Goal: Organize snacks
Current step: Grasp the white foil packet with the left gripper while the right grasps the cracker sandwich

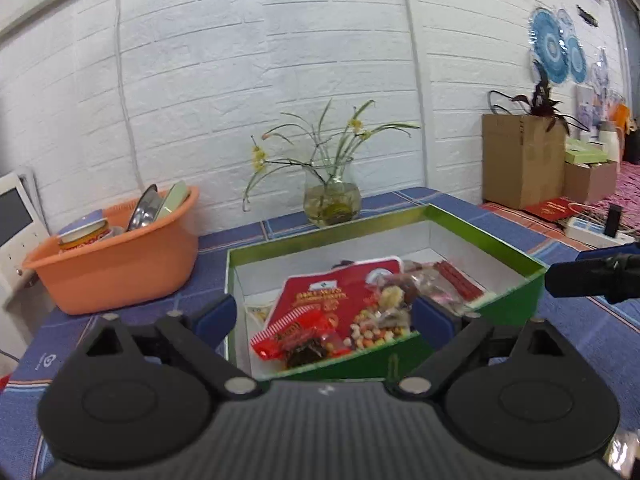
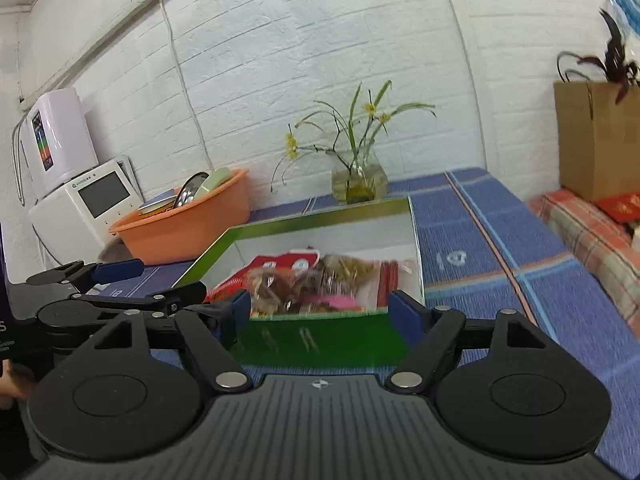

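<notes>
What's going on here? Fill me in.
A person with a handheld gripper in each hand is sorting snacks into a green box on a blue-tiled counter. The box already holds a red nut packet, a small red candy wrapper, a clear bag of mixed snacks and red sticks. The left gripper and the right gripper are both open, hold nothing, and sit at the box's near edge.
</notes>
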